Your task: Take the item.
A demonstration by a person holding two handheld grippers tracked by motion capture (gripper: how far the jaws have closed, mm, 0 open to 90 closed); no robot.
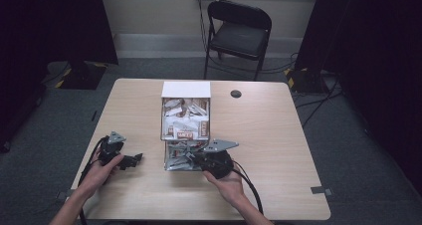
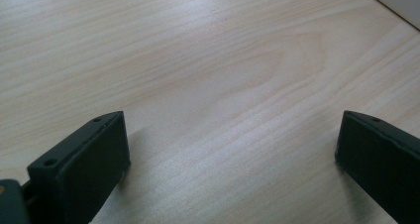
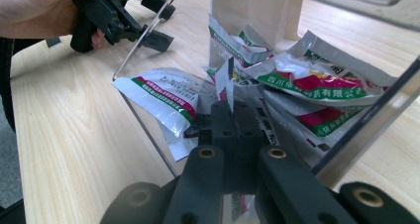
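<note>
Right tool at the low mouth of a clear dispenser box standing mid-desk. The jaws stand pressed together on the edge of a sachet, a thin white strip of which rises from between them (a firm pinch, judged from the closed pads). The sachet lies directly ahead of the tool, inside the box's lower opening, among a loose heap of similar packets; its gripped edge stands roughly upright and in line with the jaws. A withdrawal would likely run back toward the person, out through the opening and beneath the clear front wall.

The packets are glossy white foil with green and red bands and printed characters, creased and overlapping; more fill the upper compartment in the high view.

Left tool rests on the desk to the left of the box, well apart from it, its jaws set wide and holding nothing, bare wood between them. The right hand is much the nearer to the sachets.
</note>
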